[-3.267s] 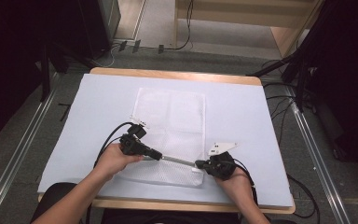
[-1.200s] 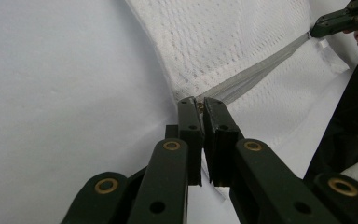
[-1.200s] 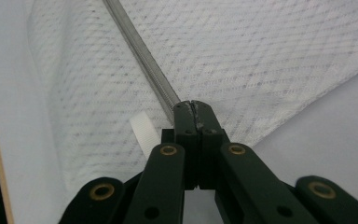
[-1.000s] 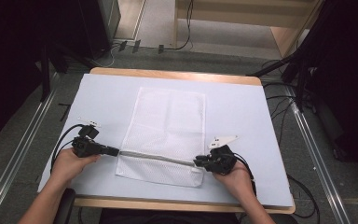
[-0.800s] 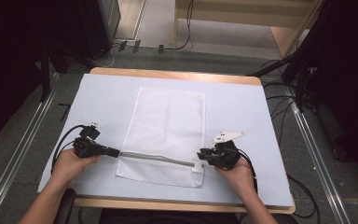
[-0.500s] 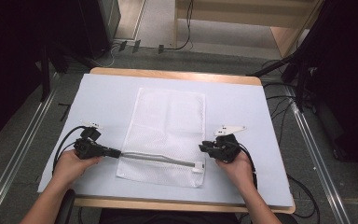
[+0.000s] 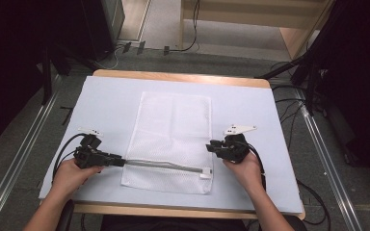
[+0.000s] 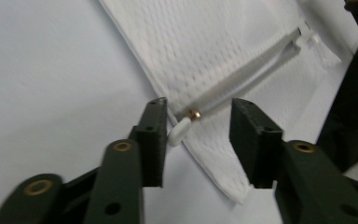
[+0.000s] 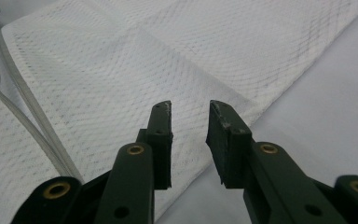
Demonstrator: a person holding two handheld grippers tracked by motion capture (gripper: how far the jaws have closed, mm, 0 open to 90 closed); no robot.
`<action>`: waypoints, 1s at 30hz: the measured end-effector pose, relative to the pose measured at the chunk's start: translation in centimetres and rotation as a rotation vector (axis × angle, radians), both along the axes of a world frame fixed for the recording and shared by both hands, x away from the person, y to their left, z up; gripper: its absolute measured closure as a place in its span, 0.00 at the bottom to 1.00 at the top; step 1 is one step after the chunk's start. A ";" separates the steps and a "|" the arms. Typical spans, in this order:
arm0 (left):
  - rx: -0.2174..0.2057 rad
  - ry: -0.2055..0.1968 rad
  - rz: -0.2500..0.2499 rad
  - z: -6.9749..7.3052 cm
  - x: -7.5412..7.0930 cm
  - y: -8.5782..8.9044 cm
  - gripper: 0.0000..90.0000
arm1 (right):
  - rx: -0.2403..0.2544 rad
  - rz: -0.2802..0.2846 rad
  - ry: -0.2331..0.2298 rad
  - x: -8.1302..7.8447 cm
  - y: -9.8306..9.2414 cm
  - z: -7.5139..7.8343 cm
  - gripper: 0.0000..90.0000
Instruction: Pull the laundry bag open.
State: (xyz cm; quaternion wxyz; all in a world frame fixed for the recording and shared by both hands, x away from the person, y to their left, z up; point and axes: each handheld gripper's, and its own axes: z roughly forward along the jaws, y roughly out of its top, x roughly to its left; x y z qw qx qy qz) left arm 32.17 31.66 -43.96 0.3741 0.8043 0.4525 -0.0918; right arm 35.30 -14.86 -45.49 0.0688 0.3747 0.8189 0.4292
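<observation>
Resting near the front edge of the worktop (image 7: pixel 101 96), the person's two hands each hold a claw at either end of the zipper (image 7: pixel 166 166) of a white mesh laundry bag (image 7: pixel 173 130). The left claw (image 7: pixel 118 161) has just been opening: in the left gripper view its jaws stand apart, with the small white zipper pull (image 8: pixel 176 133) and its brass slider (image 8: pixel 195 113) lying free between them, the pads not pressing on it. The right claw (image 7: pixel 212 147) has also been opening; in the right gripper view its jaws stand narrowly apart over the mesh near the bag's edge (image 9: pixel 242 112), holding nothing. The bag itself lies flat in the middle of the worktop, its long side running away from the person, and the zipper crosses it near the front end. Judging from this, the zipper seems fully drawn to the left end and both claws are letting go. The next move probably calls for lifting both claws clear without dragging the mesh.
</observation>
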 end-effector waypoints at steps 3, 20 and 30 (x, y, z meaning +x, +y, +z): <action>0.004 -0.059 0.038 0.3 -0.1 0.4 0.57 | 0.005 -0.006 -0.003 0.0 -0.1 0.1 0.72; 0.144 -0.236 0.167 1.3 1.5 2.5 0.46 | 0.070 -0.079 -0.002 0.6 -2.9 0.1 0.41; 0.150 -0.221 0.183 1.1 1.6 3.1 0.43 | 0.057 -0.150 -0.028 0.7 -4.6 0.0 0.38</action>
